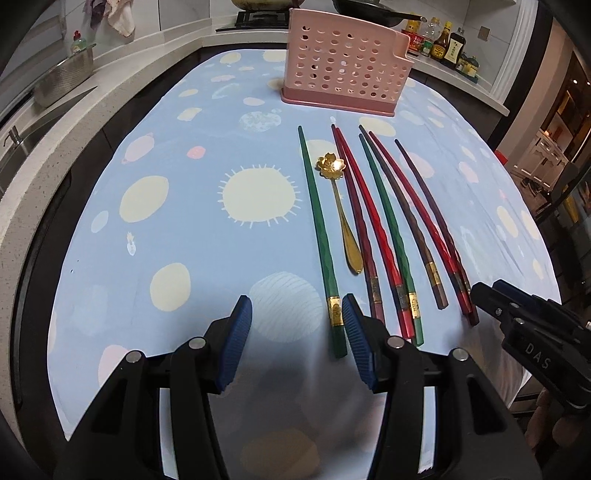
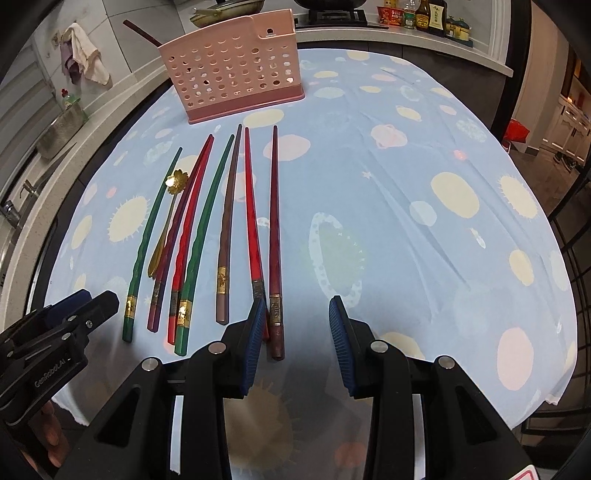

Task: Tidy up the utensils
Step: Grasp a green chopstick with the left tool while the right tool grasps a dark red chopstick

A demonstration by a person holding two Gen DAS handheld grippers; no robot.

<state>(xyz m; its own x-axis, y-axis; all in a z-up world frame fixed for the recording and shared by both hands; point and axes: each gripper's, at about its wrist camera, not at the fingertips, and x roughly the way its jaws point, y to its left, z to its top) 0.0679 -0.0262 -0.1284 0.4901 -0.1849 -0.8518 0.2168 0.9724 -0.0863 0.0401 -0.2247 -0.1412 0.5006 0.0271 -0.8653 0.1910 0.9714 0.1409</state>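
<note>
Several chopsticks, green [image 1: 317, 225], red [image 1: 373, 221] and dark brown [image 1: 410, 218], lie side by side on the blue tablecloth with a gold flower-shaped spoon [image 1: 338, 199] among them. A pink perforated utensil holder [image 1: 347, 66] stands upright beyond them. My left gripper [image 1: 297, 332] is open and empty, low over the cloth, its right pad beside the green chopstick's handle end. My right gripper [image 2: 297, 336] is open and empty, its left pad next to the maroon chopstick [image 2: 275, 240]. The same holder [image 2: 236, 70], spoon [image 2: 168, 218] and green chopstick [image 2: 147, 243] show in the right wrist view, where one dark chopstick [image 2: 142, 33] sticks out of the holder.
The table's cloth [image 1: 184, 206] is patterned with suns and planets. A counter with a metal rack [image 1: 62, 77] and sink runs along the left. Sauce bottles [image 1: 443, 44] and a stove with a pan stand at the back. A doorway opens at the right.
</note>
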